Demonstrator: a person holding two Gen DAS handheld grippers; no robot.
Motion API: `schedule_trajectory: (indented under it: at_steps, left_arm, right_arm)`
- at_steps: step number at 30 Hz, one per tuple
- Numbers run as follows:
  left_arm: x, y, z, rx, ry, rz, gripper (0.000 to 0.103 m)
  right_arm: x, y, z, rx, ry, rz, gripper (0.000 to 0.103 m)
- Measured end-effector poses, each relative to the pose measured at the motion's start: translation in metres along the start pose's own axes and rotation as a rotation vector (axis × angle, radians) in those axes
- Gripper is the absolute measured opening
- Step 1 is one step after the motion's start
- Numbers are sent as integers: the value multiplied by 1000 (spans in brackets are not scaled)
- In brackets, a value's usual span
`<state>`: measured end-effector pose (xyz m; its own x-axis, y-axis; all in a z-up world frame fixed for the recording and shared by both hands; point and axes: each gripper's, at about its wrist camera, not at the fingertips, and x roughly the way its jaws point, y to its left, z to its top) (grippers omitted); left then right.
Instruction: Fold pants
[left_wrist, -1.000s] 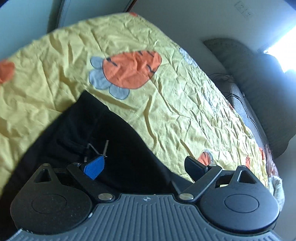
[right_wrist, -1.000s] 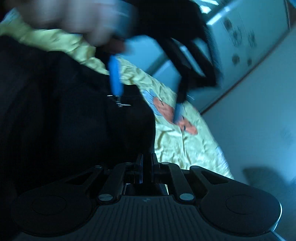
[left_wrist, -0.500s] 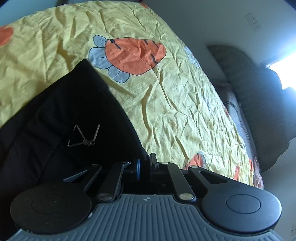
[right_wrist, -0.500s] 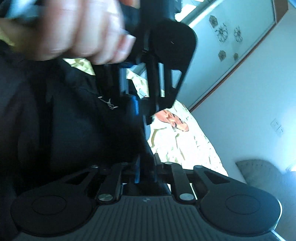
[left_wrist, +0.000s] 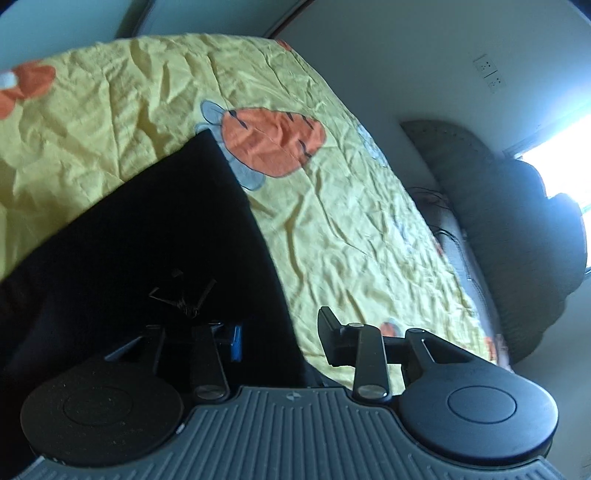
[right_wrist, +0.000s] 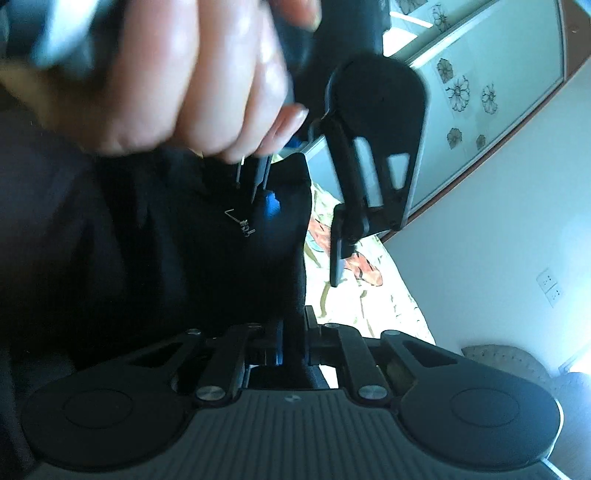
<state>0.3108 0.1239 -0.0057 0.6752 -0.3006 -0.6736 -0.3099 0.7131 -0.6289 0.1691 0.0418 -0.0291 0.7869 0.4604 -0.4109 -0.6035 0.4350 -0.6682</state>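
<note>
Black pants (left_wrist: 147, 236) lie on a yellow bedspread (left_wrist: 332, 229) with orange carrot prints. A small metal clasp (left_wrist: 184, 299) shows on the fabric. My left gripper (left_wrist: 280, 339) is open, its blue-padded finger over the pants and the other finger over the bedspread at the pants' edge. In the right wrist view my right gripper (right_wrist: 293, 339) is shut on a fold of the pants (right_wrist: 184, 266). The left gripper (right_wrist: 306, 229) and the hand (right_wrist: 177, 74) holding it fill the upper part of that view.
A white wall with a socket (left_wrist: 489, 72) runs along the bed's far side. A dark grey headboard or cushion (left_wrist: 517, 221) stands at the right by a bright window. A wardrobe door with flower prints (right_wrist: 465, 96) shows in the right wrist view.
My left gripper was open, shut half a second ago, and is open again now. The right gripper has stayed shut on the pants while the left hand came closer to it.
</note>
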Motion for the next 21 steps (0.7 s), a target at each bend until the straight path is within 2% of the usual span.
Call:
schedule_trajectory:
  at_steps: [1, 2, 5, 8, 13, 16, 17, 18, 21]
  left_arm:
    - [-1, 1, -1, 6, -5, 9, 16]
    - [-3, 2, -3, 20, -7, 21, 7]
    - [-9, 4, -11, 43, -19, 15, 7]
    - [-19, 5, -18, 67, -46, 5, 7]
    - [-32, 6, -27, 93, -55, -7, 7]
    - [-35, 8, -30, 105, -64, -6, 7]
    - [-37, 8, -31, 110, -72, 1, 7]
    - [-38, 9, -32, 111, -78, 3, 7]
    - [-41, 9, -33, 120, -94, -2, 6]
  right_arm:
    - [-1, -2, 0, 9, 0, 0, 9]
    - [0, -4, 0, 15, 2, -3, 9]
    - [5, -8, -3, 16, 23, -22, 13]
    - [7, -12, -12, -1, 67, -102, 34]
    - [6, -53, -56, 104, 206, -174, 35]
    - [6, -74, -83, 125, 290, -202, 33]
    - [5, -79, -91, 123, 314, -211, 28]
    - [5, -82, -98, 118, 340, -222, 16]
    - [2, -83, -103, 101, 360, -221, 7]
